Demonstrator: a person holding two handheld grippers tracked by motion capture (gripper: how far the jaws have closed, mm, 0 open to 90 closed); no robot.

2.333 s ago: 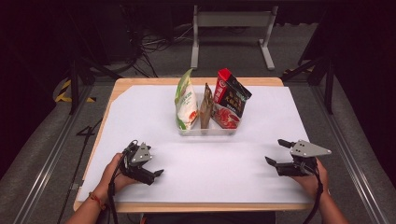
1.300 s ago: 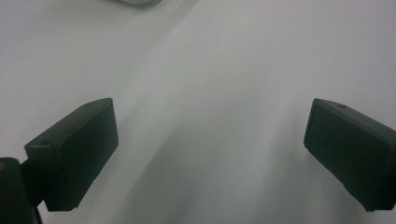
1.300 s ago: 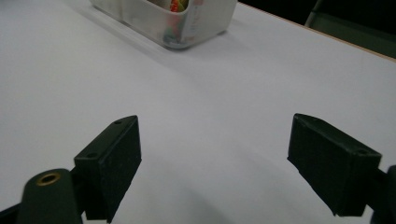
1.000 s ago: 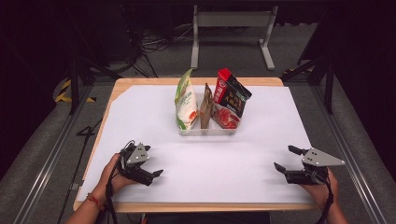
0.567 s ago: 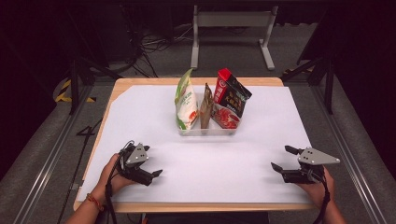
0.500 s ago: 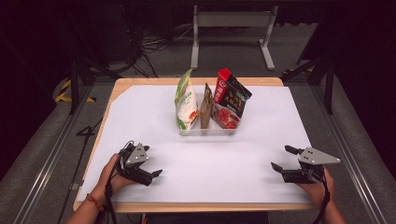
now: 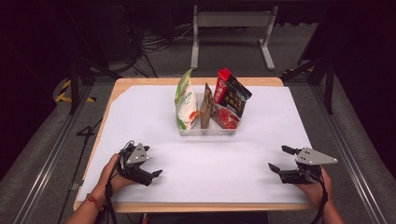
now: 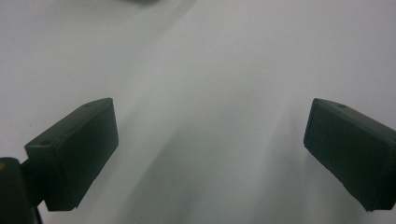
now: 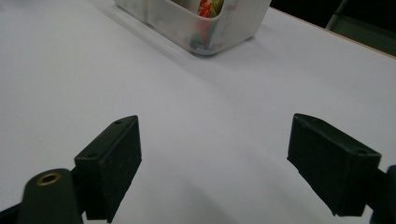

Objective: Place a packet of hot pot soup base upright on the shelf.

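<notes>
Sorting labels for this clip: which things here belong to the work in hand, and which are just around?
In the work:
- clear plastic bin
- green-and-white pouch
- brown pouch
- red-and-black pouch
- left tool, open
- right tool, open

Just around:
- white sheet
- wooden table
- metal stand behind
- floor cables

3 snack bags (image 7: 229, 100) upright in clear bin (image 7: 205, 132), mid-table.

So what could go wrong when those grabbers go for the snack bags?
The green-white bag, brown pouch and red-black bag stand packed upright in the clear bin; pulling one may tip its neighbours. The light bin could slide on the smooth white sheet. Left gripper and right gripper are both open.
</notes>
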